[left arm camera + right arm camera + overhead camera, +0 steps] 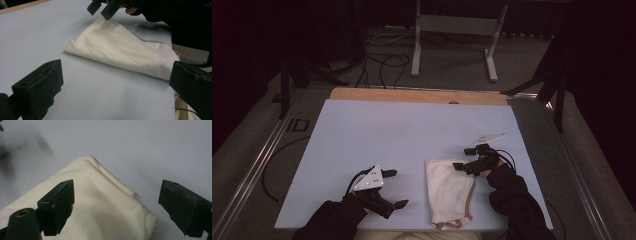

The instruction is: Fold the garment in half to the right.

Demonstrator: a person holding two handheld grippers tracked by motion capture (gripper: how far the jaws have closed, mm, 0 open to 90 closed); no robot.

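At the left of the high view, the left gripper (398,188) sits low over the pale blue tabletop (377,130), near its front edge, held by a hand in a dark sleeve (332,220); its jaws stand well apart with nothing between them, and they point across the tabletop toward the cloth; a grey three-cornered plate (369,178) rides on top of it; in the left gripper view the two black jaws frame bare tabletop (37,35), with the cloth (120,50) lying beyond them and apart from them.

In the middle lies the folded cream cloth (448,190), flat on the tabletop, just right of the left gripper and close to the front edge; its long axis runs from the front edge away toward the far side, and a tan band trims its right and near edges; no container is on the tabletop.

At the right, the right gripper (463,158) hovers at the far right corner of the cloth, pointing left; its jaws are spread wide and clamp nothing; in the right gripper view the cloth (105,210) lies below and between the open jaws, its folded corner pointing away from the camera, and the pads do not press on it; the left gripper view shows this gripper (102,7) just above the far end of the cloth.
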